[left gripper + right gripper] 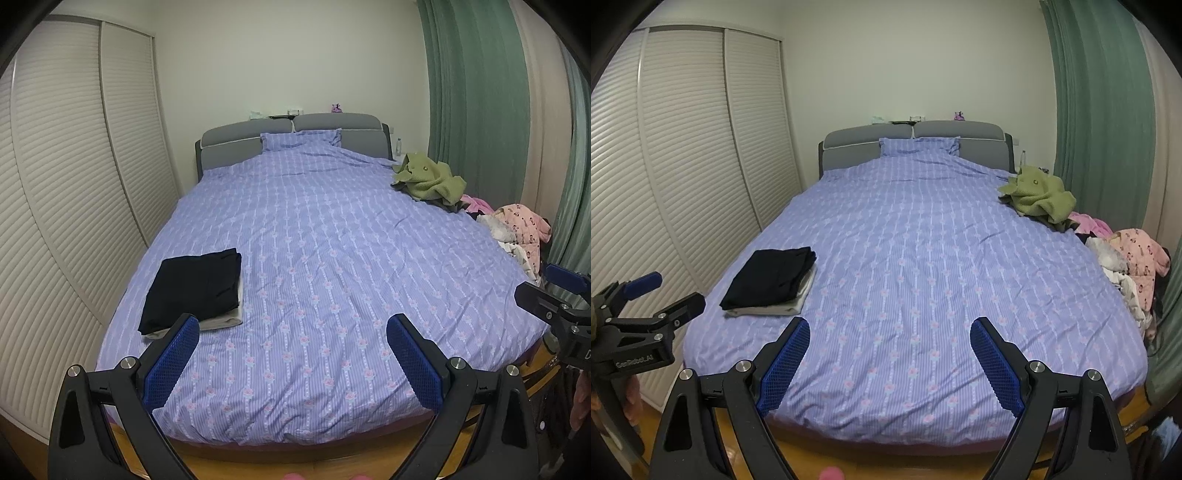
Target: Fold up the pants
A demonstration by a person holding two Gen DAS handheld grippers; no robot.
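The bed (314, 240) filled the room from wardrobe to curtain, its lilac striped cover spread smooth and mostly bare down the middle. Over on the left edge sat the folded stack (194, 291), black pants squared on top of a pale garment, looking finished. Along the right edge ran the unsorted heap: an olive-green garment (430, 177) nearest the headboard, then the pink patterned clothes (521, 225) spilling toward the foot. Which of those was a pair of pants, I couldn't tell from where I stood. The left gripper (291, 354) hung at the foot of the bed with its blue pads (171, 362) spread wide, nothing between them, and the right gripper (890, 354) was just the same, gaping and empty, well clear of any cloth. So this looked like the gap between garments, with the next one yet to be fetched. To do that well, I reckoned the right one should reach for the heap, pinch a waistband rather than a loose fold, and draw the piece onto the bare centre, away from the stack. Both grippers would then want a corner each to spread it flat before any crease went in.
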